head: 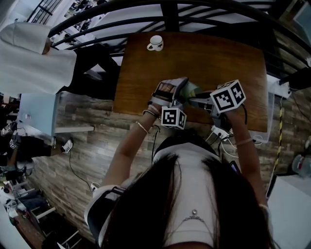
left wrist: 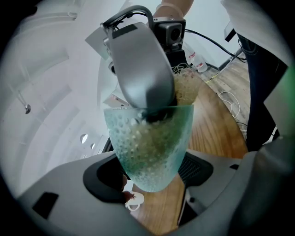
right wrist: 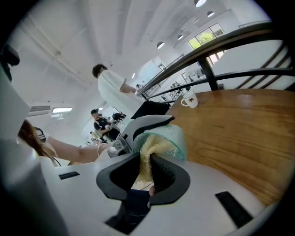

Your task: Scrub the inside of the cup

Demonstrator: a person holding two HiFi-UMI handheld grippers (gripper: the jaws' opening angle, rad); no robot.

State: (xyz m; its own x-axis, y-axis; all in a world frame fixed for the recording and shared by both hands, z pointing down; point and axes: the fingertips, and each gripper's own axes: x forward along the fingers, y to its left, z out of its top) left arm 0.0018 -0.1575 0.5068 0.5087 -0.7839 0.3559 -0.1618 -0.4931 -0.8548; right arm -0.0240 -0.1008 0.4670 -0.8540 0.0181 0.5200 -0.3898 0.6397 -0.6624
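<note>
Wooden table (head: 233,63) beside a dark railing (head: 170,14), plank floor (head: 87,146) below. A person in white (head: 34,58) stands far left.

Left gripper (left wrist: 152,171): jaws closed partway onto the cup (left wrist: 152,152), one on each side of its lower body. The cup is pale green dimpled glass, tipped with its mouth towards the right gripper, and held over the near middle of the table.

Right gripper (right wrist: 146,171): jaws nearly together, pinching a yellowish scrub pad (right wrist: 148,154), possibly a cloth; the weave is unclear. The pad's far end lies inside the cup's mouth.

White mug (head: 156,43) stands at the table's far edge, well apart.
</note>
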